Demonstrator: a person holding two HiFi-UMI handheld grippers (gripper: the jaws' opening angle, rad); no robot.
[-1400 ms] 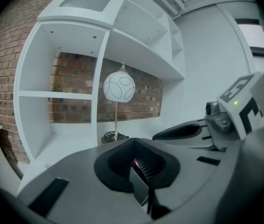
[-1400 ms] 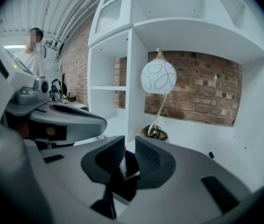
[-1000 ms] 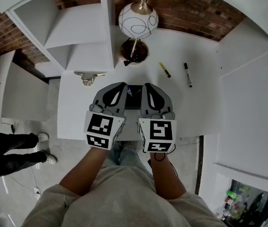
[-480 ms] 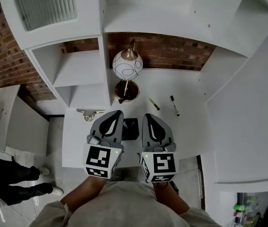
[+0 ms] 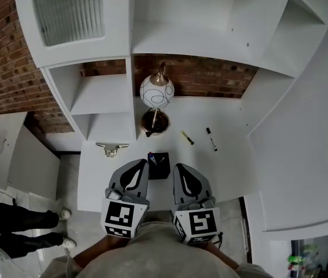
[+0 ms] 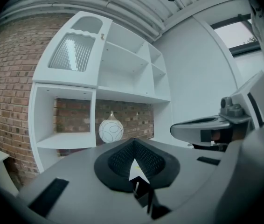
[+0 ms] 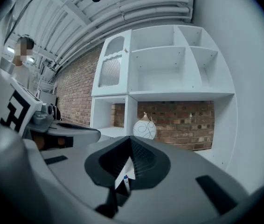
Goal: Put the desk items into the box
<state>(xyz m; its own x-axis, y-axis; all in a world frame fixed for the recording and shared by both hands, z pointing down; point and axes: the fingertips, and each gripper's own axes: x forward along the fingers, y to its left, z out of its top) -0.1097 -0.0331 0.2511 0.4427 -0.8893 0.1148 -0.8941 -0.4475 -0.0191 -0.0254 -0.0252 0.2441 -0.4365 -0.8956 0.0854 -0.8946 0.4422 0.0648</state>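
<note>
Both tools are pressed together right now, with nothing in them. The left gripper (image 5: 139, 164) has its jaws closed on each other, and so does the right gripper (image 5: 179, 168). All you see through the little notch between the pads is the desk stuff beyond. They sit side by side over the front edge of the desk (image 5: 233, 167), pointing toward the back wall. From above I can't tell if either tip touches anything.

The box (image 5: 160, 170) is small, black and open on top. It sits on the desk just ahead of the two tips, pretty much between them. A blue-capped pen (image 5: 151, 156) is already standing in it.

Still out on the desk:
- A yellow highlighter (image 5: 187, 138), right of the lamp base.
- A black marker (image 5: 211, 139), just beside the highlighter, the two apart.
- A metal clip-looking thing (image 5: 112, 149), near the left edge.

The lamp (image 5: 157, 91) is a white globe with dark loopy lines on a dark round base, set at the back of the desk.

The room has a white shelf unit (image 5: 210, 33) with open cubbies above and around the desk, plus one frosted door (image 5: 68, 10) up top. A brick wall (image 5: 210, 80) shows behind it. Someone's legs (image 5: 19, 230) stand on the floor off to the left.
</note>
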